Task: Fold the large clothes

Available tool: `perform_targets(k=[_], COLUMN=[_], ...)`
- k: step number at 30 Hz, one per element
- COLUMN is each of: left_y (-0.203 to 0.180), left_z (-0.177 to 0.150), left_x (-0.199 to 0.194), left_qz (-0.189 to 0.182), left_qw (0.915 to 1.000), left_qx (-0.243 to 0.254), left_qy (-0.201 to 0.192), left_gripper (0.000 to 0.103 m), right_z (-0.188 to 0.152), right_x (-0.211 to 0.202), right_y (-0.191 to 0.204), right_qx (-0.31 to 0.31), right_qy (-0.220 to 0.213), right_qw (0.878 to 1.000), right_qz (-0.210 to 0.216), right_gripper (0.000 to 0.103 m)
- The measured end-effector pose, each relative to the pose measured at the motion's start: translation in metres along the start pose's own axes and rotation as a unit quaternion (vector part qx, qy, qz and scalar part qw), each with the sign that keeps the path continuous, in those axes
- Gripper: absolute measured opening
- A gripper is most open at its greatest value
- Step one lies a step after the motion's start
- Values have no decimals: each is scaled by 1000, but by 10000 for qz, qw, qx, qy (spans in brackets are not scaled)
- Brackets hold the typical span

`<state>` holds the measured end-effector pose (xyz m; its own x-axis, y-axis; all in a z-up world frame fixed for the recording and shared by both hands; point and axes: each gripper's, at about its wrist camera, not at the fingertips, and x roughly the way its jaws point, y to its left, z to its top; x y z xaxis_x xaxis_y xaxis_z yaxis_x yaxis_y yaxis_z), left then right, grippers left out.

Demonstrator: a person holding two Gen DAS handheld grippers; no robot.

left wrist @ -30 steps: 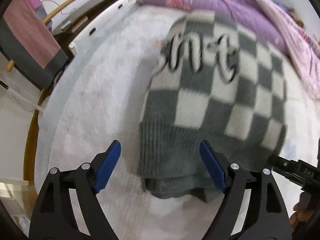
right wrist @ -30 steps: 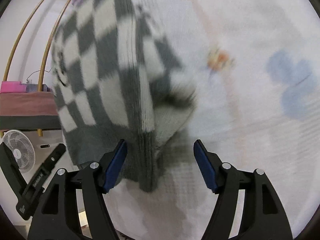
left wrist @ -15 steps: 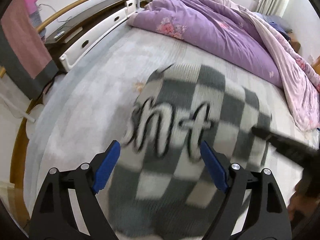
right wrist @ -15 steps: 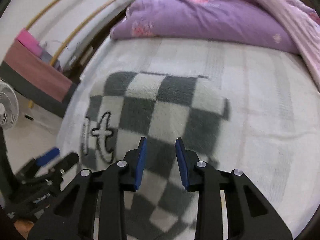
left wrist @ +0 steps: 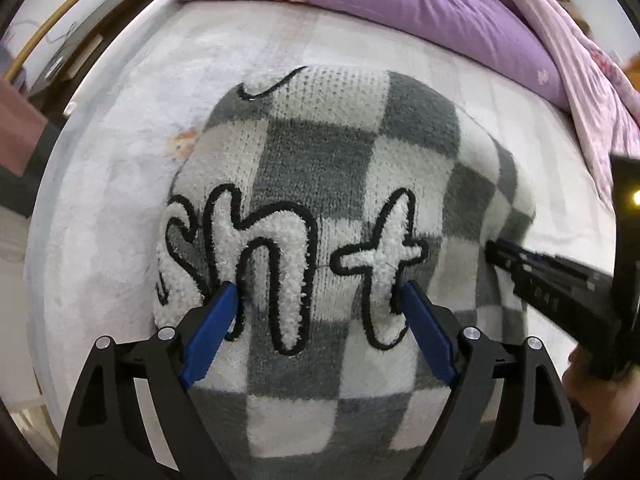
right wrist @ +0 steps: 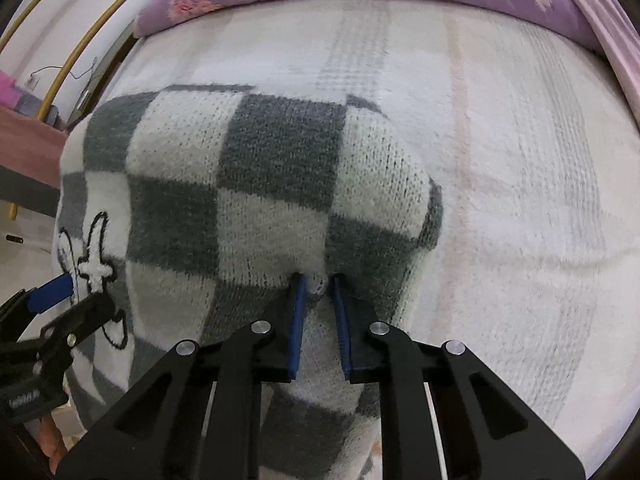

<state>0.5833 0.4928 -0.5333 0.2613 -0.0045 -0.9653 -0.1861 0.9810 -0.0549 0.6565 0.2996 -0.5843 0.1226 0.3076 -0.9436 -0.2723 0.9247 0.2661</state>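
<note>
we see the sweater (left wrist: 332, 208) lying folded on the white blanket (left wrist: 120, 152) on the bed, grey and white checks with fuzzy lettering facing up, purple quilt (left wrist: 420, 4) bunched along the far side. starting left: left gripper (left wrist: 320, 320) hangs over the lettering with jaws spread wide, nothing between the pads but the flat knit below, not gripping. risk here is that if we close from this spot we pinch only the top layer or the raised letters, and the fold underneath slides apart. going right: right gripper (right wrist: 318, 300) is closing, jaws nearly together with a small ridge of knit bunched between the blue pads (right wrist: 298, 320), near the sweater's right edge. looks like a shallow bite, probably one layer only, though we cannot tell how many layers are caught. if we lift on that, the lower layers may stay behind and the bundle could unfold or skew. knit is thick and fluffy, so it may also slip out of a small pinch. one side held and the other free means any pull could twist the sweater. far right the blanket is soft, could drag up with the fabric.
</note>
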Motion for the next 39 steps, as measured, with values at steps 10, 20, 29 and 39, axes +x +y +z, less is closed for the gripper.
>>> perform_targets(k=[10, 20, 29, 39], left_y=[11, 1, -33, -90], left_z=[-28, -63, -97, -154], left_x=[-33, -95, -156, -258], left_qz=[189, 578, 476, 624], left_qw=[9993, 9959, 9944, 9859], left_qx=[-74, 65, 124, 56], left_qy=[-330, -687, -936, -1548], left_gripper=[86, 90, 90, 90], right_z=[-43, -97, -128, -196], right_x=[-68, -134, -195, -296], right_y=[40, 51, 55, 40], right_qx=[-108, 21, -91, -451], right_qy=[-459, -839, -1145, -1594], right_qw=[9988, 9964, 9933, 9862], right_qz=[123, -98, -99, 45], right_gripper=[53, 89, 92, 93])
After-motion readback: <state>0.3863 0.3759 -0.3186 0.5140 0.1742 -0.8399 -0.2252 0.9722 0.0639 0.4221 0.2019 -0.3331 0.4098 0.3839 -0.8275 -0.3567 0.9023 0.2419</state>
